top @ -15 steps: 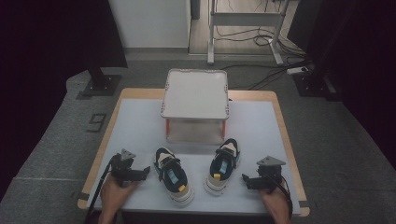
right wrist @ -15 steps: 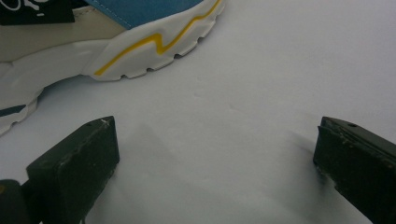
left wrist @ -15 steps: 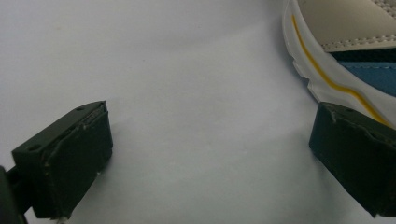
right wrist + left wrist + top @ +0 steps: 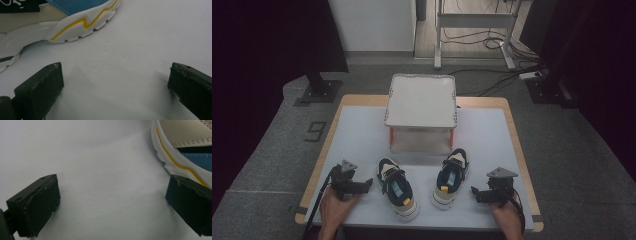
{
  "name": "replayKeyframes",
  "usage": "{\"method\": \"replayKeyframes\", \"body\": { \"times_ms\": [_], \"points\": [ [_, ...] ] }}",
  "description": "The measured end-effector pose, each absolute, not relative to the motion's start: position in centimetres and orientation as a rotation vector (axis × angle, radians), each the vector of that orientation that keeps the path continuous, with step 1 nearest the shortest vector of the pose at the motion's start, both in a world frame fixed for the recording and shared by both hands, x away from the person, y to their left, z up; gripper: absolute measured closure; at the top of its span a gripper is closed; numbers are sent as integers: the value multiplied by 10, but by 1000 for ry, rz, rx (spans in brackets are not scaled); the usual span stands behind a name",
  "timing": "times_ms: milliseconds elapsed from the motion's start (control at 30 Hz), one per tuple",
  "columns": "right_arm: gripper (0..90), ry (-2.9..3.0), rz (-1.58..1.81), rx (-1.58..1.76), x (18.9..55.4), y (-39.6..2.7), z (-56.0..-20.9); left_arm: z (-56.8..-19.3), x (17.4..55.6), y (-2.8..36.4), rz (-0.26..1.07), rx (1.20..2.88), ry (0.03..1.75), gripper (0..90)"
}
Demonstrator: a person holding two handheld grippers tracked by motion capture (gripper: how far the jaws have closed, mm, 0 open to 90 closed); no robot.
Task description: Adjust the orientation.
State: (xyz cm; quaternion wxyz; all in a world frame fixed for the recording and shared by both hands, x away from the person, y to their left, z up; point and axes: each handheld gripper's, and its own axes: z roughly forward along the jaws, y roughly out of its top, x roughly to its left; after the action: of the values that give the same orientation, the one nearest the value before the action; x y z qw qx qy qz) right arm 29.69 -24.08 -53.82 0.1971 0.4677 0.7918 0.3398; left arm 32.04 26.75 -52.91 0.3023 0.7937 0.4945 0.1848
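At the lower left of the high view the left gripper (image 4: 366, 186) rests on the white surface (image 4: 362, 135), jaws wide with nothing between them. Just right of it lies the left shoe (image 4: 398, 188), then the right shoe (image 4: 451, 177) (both below the white raised tray (image 4: 421, 100)). At lower right, the right gripper (image 4: 475, 193) is likewise wide and empty.
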Motion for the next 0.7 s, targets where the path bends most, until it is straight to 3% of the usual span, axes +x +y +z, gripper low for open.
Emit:
{"method": "replayKeyframes", "body": {
  "times_ms": [433, 700],
  "points": [
    [0, 2215, 950, 1309, 297, -241, -538, -528, 320, 267, 490, 2114, 1320, 0],
    [0, 2215, 950, 1309, 297, -241, -538, -520, 299, 261, 442, 2164, 1303, 0]
  ]
}}
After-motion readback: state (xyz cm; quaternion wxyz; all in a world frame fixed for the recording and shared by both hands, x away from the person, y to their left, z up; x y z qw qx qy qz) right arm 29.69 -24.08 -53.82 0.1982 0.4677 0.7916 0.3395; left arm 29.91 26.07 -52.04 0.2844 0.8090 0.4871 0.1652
